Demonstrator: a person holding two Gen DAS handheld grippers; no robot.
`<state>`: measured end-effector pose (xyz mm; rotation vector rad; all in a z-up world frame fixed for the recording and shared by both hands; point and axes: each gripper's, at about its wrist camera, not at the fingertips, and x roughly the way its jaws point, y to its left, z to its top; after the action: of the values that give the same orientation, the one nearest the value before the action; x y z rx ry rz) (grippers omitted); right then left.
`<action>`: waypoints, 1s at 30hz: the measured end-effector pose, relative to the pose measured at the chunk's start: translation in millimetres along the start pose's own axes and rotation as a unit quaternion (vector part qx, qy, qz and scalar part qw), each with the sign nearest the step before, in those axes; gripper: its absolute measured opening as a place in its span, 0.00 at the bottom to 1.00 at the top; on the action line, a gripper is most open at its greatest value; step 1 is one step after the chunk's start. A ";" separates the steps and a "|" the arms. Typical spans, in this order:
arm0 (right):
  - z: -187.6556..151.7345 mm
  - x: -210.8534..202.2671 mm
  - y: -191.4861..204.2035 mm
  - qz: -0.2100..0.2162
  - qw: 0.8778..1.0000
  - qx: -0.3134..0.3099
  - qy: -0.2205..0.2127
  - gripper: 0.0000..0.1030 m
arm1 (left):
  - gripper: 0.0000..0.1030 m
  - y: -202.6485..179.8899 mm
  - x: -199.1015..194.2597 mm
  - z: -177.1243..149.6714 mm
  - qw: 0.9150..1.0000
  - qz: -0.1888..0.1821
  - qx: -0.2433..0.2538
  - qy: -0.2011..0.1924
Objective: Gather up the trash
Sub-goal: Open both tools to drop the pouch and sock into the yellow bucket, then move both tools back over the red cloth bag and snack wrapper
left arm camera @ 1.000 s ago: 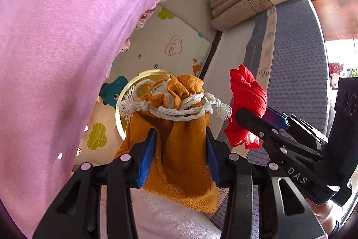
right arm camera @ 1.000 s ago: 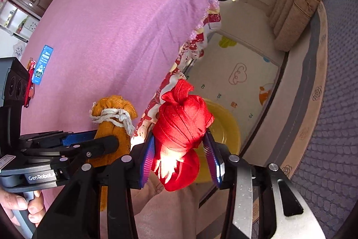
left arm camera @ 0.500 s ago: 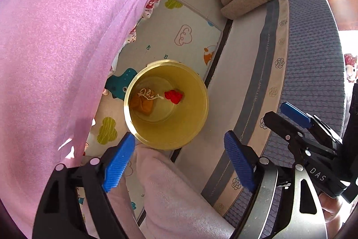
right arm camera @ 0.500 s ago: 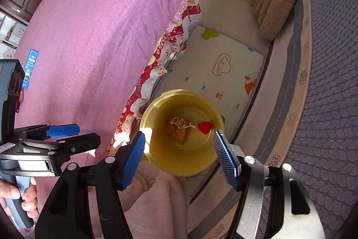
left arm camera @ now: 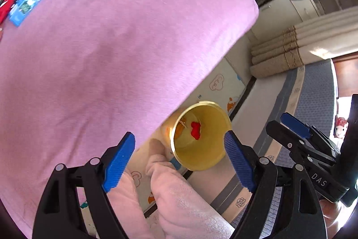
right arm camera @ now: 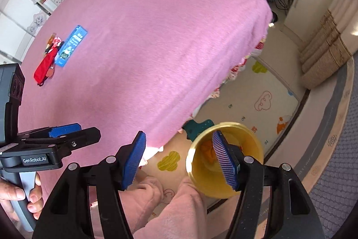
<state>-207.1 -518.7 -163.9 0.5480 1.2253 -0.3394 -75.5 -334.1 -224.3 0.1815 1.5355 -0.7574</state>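
Note:
A yellow bin [left arm camera: 208,156] stands on the floor beside the pink-covered table [left arm camera: 111,48]. Inside it lie a red cloth pouch [left arm camera: 195,129] and an orange drawstring pouch [left arm camera: 179,130]; the right wrist view shows the orange pouch [right arm camera: 207,149] behind one finger. My left gripper [left arm camera: 179,136] hangs open and empty above the table edge and the bin. My right gripper [right arm camera: 177,136] is open and empty too, just left of the bin [right arm camera: 214,189]. On the far tabletop lie a blue box [right arm camera: 71,45] and a red wrapper [right arm camera: 45,66].
A person's knees in pink trousers [left arm camera: 179,194] sit just below both grippers. A patterned play mat [right arm camera: 257,93] covers the floor by the bin, with a grey carpet [left arm camera: 317,93] to the right and curtains [right arm camera: 324,53] behind.
Both grippers opened and dropped the orange and red pouches into the bin. They then rose and swung back toward the pink table, bringing the blue box into view.

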 end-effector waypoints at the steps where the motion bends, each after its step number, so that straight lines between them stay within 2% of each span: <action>1: 5.8 2.4 18.4 0.006 1.000 -0.014 -0.001 0.60 | 0.79 15.1 -11.2 0.4 1.000 0.002 -0.012 -0.010; 6: 31.7 16.7 114.2 0.043 0.996 -0.076 -0.006 0.60 | 0.79 96.6 -65.4 0.5 0.996 0.021 -0.065 -0.060; 11: 56.1 30.6 200.6 0.075 0.990 -0.120 -0.013 0.60 | 0.79 177.9 -111.4 1.9 0.987 0.032 -0.119 -0.100; 16: 81.7 45.1 277.2 0.099 0.981 -0.166 -0.022 0.60 | 0.79 242.5 -149.9 7.8 0.977 0.050 -0.155 -0.140; 24: 136.3 76.3 358.7 0.125 0.965 -0.228 -0.024 0.60 | 0.79 317.0 -176.0 33.5 0.955 0.061 -0.228 -0.178; 30: 182.2 108.0 397.9 0.136 0.954 -0.267 -0.009 0.60 | 0.79 362.7 -173.8 66.6 0.938 0.057 -0.287 -0.187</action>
<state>180.2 -289.3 -139.3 0.2346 1.1448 0.2202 200.5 -37.0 -182.9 -0.2940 1.3054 -0.2082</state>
